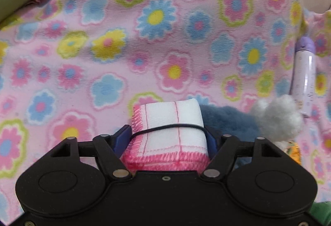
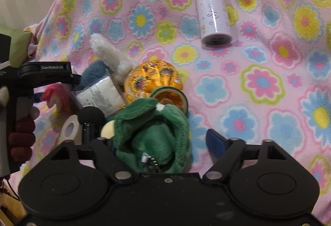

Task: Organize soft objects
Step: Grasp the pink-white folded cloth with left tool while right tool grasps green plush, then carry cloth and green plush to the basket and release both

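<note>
We clamp the left tool on a folded pink-edged cloth. A green plush lies between our right tool's fingers; its grip we cannot tell.

Fuzzy pink flower-print fleece blanket, woven white cloth bundle with pink stitched edges, glossy lilac bottle — smooth, shiny orange satin pouch, green plush toy.

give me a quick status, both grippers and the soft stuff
Left gripper shut on folded cloth. Right gripper around green plush, far pad clear. Bottle lying apart on blanket; toy pile crowds the left.
</note>
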`<state>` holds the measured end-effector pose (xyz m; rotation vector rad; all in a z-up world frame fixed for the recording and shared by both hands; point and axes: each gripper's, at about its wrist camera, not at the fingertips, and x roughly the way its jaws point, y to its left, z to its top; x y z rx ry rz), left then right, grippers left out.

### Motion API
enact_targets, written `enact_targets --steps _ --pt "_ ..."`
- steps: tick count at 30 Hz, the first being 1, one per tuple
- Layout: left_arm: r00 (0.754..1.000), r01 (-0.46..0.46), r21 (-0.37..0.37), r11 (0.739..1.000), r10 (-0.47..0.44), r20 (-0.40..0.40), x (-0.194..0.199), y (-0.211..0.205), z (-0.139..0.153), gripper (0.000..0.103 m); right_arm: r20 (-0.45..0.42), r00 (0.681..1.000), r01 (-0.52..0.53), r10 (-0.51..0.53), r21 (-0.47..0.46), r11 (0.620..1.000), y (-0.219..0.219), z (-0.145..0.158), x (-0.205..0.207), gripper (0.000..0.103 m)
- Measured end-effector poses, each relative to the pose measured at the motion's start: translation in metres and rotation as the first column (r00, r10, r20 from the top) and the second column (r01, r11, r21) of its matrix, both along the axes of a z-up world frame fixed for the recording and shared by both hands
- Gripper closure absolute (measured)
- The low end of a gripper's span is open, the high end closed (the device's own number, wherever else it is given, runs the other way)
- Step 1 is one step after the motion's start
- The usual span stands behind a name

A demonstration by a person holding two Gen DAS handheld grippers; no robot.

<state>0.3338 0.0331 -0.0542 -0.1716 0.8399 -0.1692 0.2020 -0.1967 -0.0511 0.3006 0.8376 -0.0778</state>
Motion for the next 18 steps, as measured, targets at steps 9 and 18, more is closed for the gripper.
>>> enact_targets --steps 9,18 --pt "0.995 0.004 0.040 0.999 -0.008 0.096 -0.025 0.003 0.025 0.036 0.015 1.000 0.023 -0.023 0.034 0.999 0.000 0.009 -0.007 0.047" --pt "0.987 -0.017 0.045 0.999 0.010 0.160 -0.072 0.010 0.057 0.036 0.069 0.997 0.044 -0.046 0.037 0.998 -0.004 0.032 -0.025 0.047"
